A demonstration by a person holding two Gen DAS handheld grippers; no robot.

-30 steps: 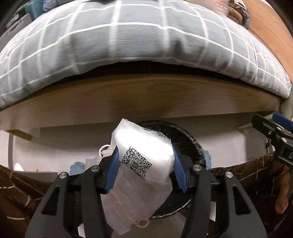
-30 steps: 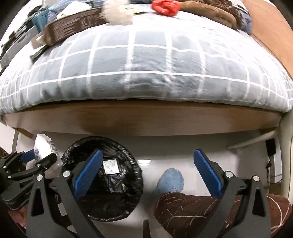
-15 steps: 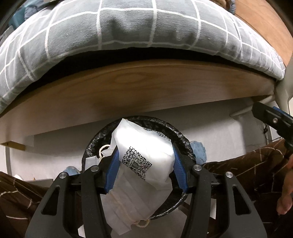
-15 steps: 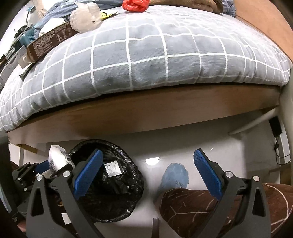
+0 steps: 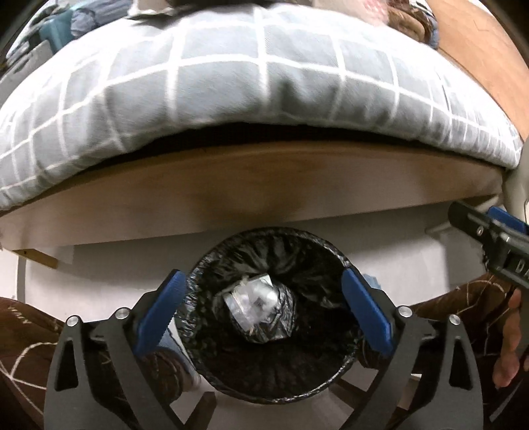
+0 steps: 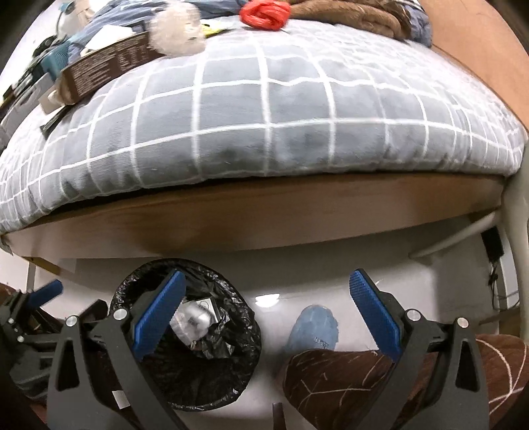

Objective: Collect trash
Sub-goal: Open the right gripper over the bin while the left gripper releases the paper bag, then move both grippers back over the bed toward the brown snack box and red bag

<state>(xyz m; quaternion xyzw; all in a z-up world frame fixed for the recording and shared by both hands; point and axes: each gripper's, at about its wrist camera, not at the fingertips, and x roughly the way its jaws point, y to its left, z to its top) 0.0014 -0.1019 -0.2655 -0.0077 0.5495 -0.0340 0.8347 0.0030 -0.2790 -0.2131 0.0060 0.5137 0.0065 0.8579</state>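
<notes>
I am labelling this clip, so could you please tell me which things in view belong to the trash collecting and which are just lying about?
Job:
- bin with black liner
- white packet lying inside it
- left gripper, jaws open above the bin

Lying about:
- grey checked duvet
- brown box
- red item

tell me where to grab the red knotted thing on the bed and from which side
Grip the red bundle across its middle lump, coming down from above. It lies low on the grey checked blanket as a rounded crumple, so the bunched centre probably gives the gripper most to bite.

One lined bin (image 5: 274,334), two hand-held grippers (image 5: 261,307) (image 6: 267,314), one blue slipper (image 6: 314,327)
</notes>
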